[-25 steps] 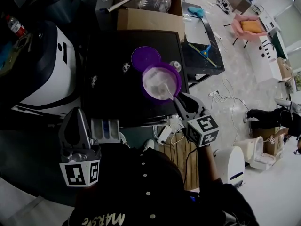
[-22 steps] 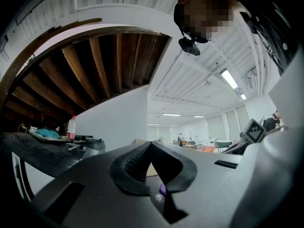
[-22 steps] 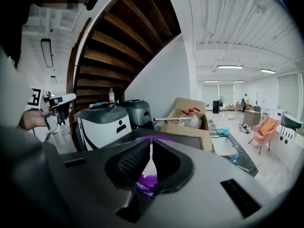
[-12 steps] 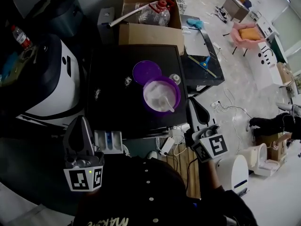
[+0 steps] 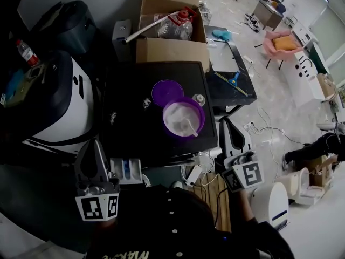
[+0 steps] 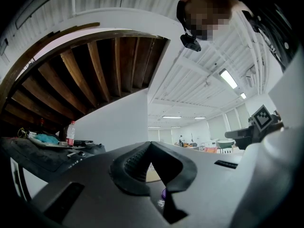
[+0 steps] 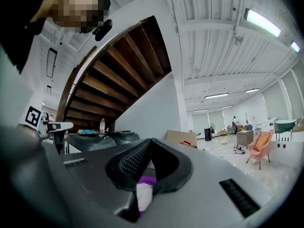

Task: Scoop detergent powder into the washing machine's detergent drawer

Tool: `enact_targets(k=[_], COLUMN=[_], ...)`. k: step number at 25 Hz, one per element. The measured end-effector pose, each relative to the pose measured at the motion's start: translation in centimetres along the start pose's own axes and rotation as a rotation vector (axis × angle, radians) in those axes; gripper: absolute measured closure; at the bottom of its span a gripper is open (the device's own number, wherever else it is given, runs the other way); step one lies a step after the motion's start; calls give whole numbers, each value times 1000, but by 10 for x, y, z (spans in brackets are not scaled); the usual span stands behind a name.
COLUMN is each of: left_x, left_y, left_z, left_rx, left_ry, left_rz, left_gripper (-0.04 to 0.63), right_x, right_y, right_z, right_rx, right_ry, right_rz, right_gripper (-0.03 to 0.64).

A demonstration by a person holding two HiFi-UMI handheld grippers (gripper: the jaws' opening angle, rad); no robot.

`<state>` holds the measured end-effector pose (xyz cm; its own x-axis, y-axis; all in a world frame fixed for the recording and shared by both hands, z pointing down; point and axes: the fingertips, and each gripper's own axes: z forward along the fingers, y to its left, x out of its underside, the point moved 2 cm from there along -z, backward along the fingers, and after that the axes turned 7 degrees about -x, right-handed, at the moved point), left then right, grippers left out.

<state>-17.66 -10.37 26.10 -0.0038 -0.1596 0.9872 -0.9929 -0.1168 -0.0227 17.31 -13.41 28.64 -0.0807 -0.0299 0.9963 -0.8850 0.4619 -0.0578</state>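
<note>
Scooping is not yet beginning, I think: the left gripper [image 5: 95, 147] and right gripper [image 5: 223, 124] are hanging shut and empty, the right needing to open onto the scoop [image 5: 190, 126] in the centre purple bowl [image 5: 202, 116], the detergent drawer [image 5: 125, 170] waiting lower left.

Dim on the left of the head view: the black square tabletop [image 5: 135, 107] swallows detail, and the white powder [image 5: 180, 120] in the purple round tub [image 5: 165, 116] glows against it. Far right, the pale grey floor [image 5: 269, 112] runs bright. Both gripper views bow hard at the edges; long white ceiling strip lights [image 7: 266, 23] glare, near surfaces soft.
</note>
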Motion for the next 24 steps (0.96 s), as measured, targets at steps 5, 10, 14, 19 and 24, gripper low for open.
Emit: enact_targets(k=[5, 10, 14, 19, 24], left_x=[-1, 2, 2, 3, 4], left_y=[-4, -5, -5, -3, -1], left_z=[1, 0, 0, -2, -1], left_rx=[3, 5, 6, 3, 2], left_ry=[-3, 0, 2, 7, 6], left_rz=[0, -6, -9, -9, -10], left_gripper=[581, 582, 581, 581, 581], right_x=[1, 4, 5, 5, 8], right_y=[0, 0, 0, 5, 6], right_z=[-1, -1, 0, 2, 4], right_rx=[0, -1, -8, -11, -17], right_ry=[15, 28, 40, 40, 52], right_rz=[-9, -27, -43, -50, -67], right_gripper=[589, 589, 589, 589, 589])
